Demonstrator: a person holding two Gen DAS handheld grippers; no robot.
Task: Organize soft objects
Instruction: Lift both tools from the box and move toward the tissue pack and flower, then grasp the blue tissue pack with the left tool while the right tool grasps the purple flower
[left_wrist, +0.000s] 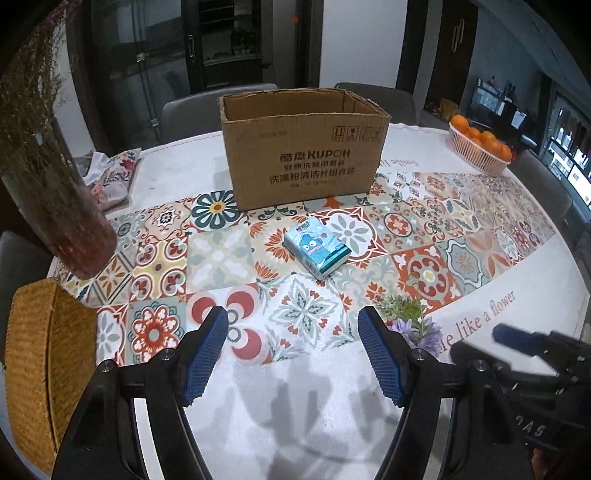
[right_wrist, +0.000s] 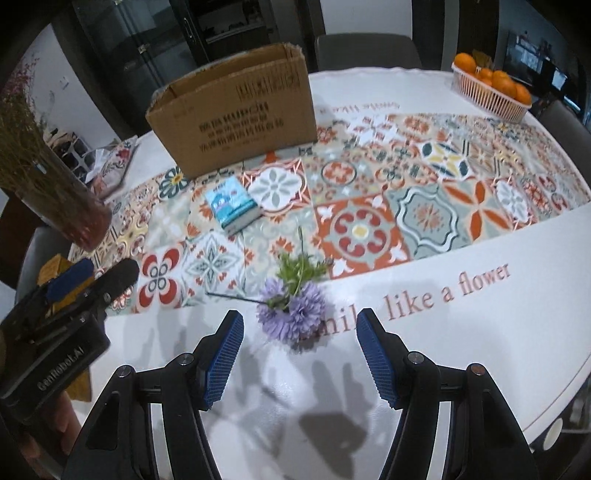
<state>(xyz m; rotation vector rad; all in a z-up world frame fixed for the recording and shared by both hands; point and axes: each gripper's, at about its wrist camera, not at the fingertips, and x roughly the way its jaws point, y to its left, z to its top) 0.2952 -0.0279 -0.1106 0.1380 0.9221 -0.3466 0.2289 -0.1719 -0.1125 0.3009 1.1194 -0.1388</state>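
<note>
A blue tissue pack (left_wrist: 317, 246) with a cartoon face lies on the patterned tablecloth, in front of an open cardboard box (left_wrist: 301, 147). Both show in the right wrist view too, the pack (right_wrist: 231, 205) and the box (right_wrist: 236, 110). A purple artificial flower (right_wrist: 293, 308) with green leaves lies on the white part of the cloth; it also shows in the left wrist view (left_wrist: 412, 321). My left gripper (left_wrist: 293, 325) is open and empty, short of the pack. My right gripper (right_wrist: 300, 326) is open, with the flower just ahead between its fingers.
A vase of dried flowers (left_wrist: 48, 177) stands at the left. A woven basket (left_wrist: 40, 365) sits at the near left. A floral fabric pouch (left_wrist: 110, 177) lies at the far left. A basket of oranges (left_wrist: 478, 147) stands at the far right. Chairs surround the table.
</note>
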